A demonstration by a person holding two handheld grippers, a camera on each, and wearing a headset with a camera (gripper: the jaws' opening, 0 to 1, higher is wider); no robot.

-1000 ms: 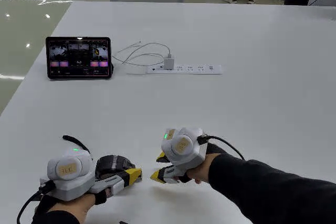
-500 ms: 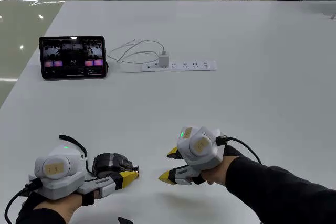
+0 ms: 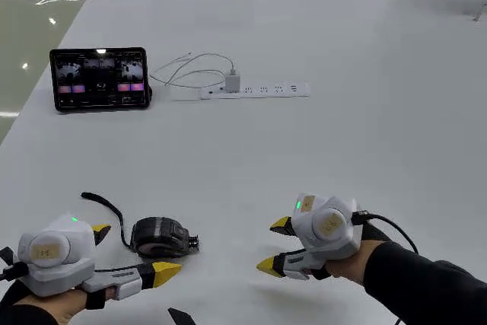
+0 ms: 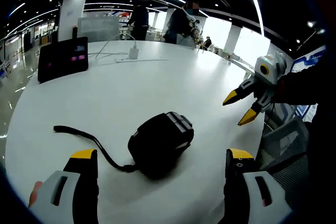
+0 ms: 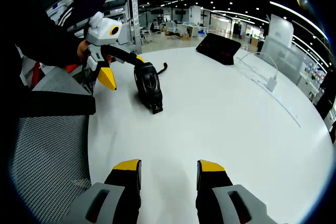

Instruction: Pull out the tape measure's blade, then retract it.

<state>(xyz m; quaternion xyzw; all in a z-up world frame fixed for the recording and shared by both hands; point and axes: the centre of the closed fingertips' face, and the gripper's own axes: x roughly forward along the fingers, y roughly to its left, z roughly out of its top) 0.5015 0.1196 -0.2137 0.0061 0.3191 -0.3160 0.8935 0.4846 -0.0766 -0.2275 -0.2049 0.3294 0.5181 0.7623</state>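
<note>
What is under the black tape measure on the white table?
The black rounded tape measure sits directly on the white tabletop, its black wrist strap trailing beside it. The patch beneath is covered by the case, so it cannot be checked.

Black tape measure [image 3: 159, 236] lies on table, blade retracted.

Open white desk [image 3: 319, 157] separates my left gripper [image 3: 135, 249] from my right gripper [image 3: 272, 245]; only the round black tape measure [image 3: 160, 236] interrupts it, black tablet [image 3: 99, 79] and white power strip [image 3: 255, 90] well beyond.
</note>
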